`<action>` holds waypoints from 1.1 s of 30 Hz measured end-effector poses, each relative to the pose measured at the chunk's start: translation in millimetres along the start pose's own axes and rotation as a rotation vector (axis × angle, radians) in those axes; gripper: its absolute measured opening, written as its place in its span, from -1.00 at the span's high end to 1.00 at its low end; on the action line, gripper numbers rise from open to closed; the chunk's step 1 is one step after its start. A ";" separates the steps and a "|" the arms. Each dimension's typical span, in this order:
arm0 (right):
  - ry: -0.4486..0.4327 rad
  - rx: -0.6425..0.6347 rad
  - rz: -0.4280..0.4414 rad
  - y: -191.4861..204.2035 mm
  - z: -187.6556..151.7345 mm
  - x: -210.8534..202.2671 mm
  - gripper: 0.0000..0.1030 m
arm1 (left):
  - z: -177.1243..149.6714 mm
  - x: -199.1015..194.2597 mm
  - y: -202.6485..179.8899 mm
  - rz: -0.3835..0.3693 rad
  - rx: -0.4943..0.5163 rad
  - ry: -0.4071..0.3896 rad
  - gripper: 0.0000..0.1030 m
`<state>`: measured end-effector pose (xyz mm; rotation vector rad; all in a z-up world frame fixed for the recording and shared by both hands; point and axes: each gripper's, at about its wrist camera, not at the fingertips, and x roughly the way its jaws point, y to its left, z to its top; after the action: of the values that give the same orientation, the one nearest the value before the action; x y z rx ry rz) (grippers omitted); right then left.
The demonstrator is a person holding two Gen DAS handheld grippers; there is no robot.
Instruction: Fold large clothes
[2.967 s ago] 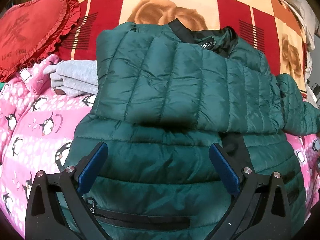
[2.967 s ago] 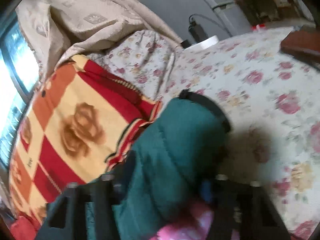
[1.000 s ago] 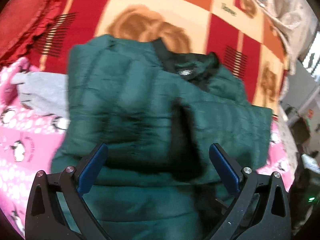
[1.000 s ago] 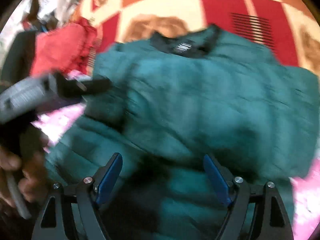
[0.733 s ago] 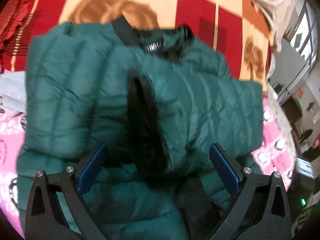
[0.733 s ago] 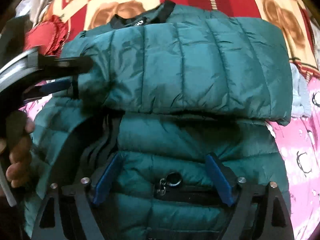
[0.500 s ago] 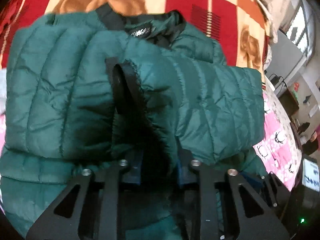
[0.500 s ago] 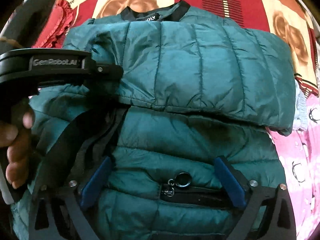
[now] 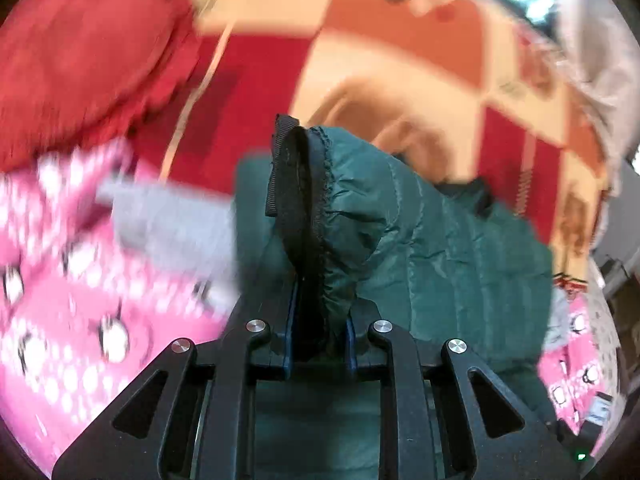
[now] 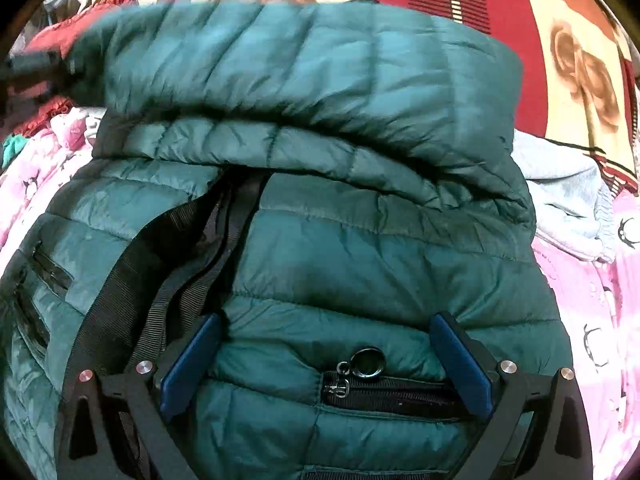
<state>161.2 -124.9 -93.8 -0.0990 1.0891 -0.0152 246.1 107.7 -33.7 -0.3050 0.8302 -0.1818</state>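
A dark green quilted puffer jacket (image 10: 360, 248) lies on the bed, front up, with both sleeves folded across the chest. My left gripper (image 9: 318, 320) is shut on the black-trimmed cuff (image 9: 296, 184) of the upper sleeve (image 9: 440, 240) and holds it lifted, stretched toward the left. In the right wrist view the lifted sleeve (image 10: 304, 64) arches over the jacket. My right gripper (image 10: 324, 360) is open and empty, low over the jacket's lower front, with its jaws either side of a pocket zipper pull (image 10: 366, 362).
A pink penguin-print cover (image 9: 72, 288) lies under the jacket, a red and orange patterned blanket (image 9: 400, 52) behind it. A red frilled cushion (image 9: 80, 64) is at the back left. Grey garments lie on both sides (image 9: 168, 220) (image 10: 568, 196).
My left gripper closed on the sleeve cuff half a second ago and has since lifted and pulled it left. My right gripper stayed open over the lower front.
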 end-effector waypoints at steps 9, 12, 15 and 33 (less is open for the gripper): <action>0.023 0.012 0.110 -23.4 10.1 -17.4 -0.99 | -4.8 11.9 -17.7 0.064 0.029 0.064 0.45; -0.181 0.088 0.045 -58.6 28.0 -58.2 -0.98 | -0.3 -4.3 -18.9 0.089 0.007 -0.011 0.33; -0.313 0.175 -0.034 -94.2 46.4 -82.0 -0.98 | 1.4 -16.0 -21.8 0.121 0.010 -0.086 0.33; -0.194 0.044 0.103 -106.7 93.0 30.2 -0.45 | -37.9 55.4 -43.3 0.146 0.213 0.107 0.31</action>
<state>261.4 -226.2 -68.3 -0.0044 0.8980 0.0623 252.8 44.2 -81.8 -0.0346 0.9270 -0.1493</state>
